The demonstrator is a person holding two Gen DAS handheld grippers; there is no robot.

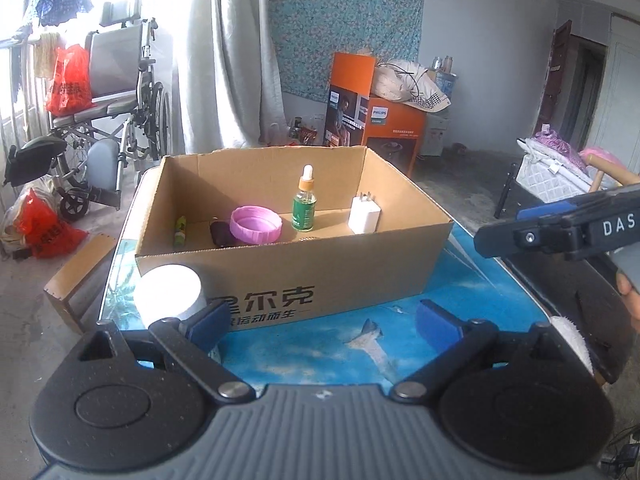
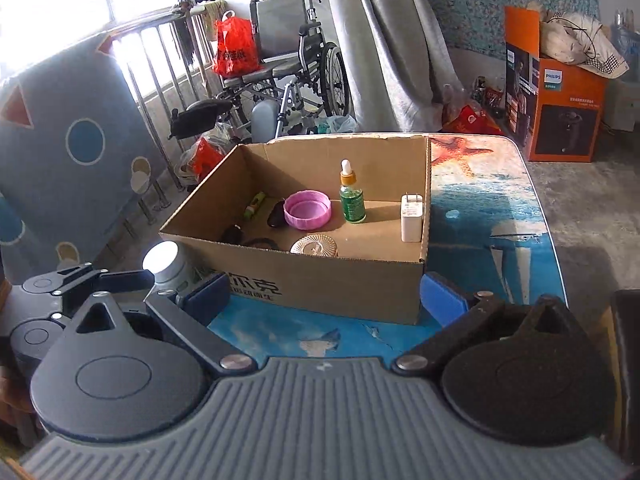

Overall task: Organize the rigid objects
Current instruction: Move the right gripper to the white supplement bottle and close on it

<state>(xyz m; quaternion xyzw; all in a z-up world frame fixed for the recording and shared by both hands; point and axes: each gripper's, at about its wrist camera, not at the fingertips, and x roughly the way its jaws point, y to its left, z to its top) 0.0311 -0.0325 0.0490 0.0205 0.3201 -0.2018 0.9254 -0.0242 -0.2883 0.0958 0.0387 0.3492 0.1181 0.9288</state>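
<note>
Nearest my two cameras, both tongs stand spread wide over the blue sea-print counter [image 1: 460, 280] with nothing between the pads. Left tongs [image 1: 324, 322]: empty, blue pads apart, just short of the cardboard box [image 1: 280, 276]. Right tongs [image 2: 324, 298]: likewise empty, pads flanking the box's near wall in my view; from the left camera I see them side-on at the right edge.

Just beside the box's near left corner, outside it, a white cylindrical container [image 1: 170, 292] stands upright on the counter.

Inside the open box, near to far as I read it from the right camera: a round gold-patterned disc [image 2: 314, 247] and a dark looped item [image 2: 260, 242] against the near wall, the latter too hidden to identify. Further in, a row: a small green-yellow item [image 1: 180, 231] lying at left, a dark oval object [image 1: 220, 234], a pink lid [image 1: 256, 225] with its hollow side up, a green dropper bottle [image 1: 305, 200] upright, and a white charger plug [image 1: 364, 216] standing with prongs up near the right wall.

Beyond the counter: a wheelchair [image 1: 120, 112] with a red bag [image 1: 68, 82], a grey curtain [image 1: 236, 52], and an orange carton [image 1: 380, 128] on the floor.
</note>
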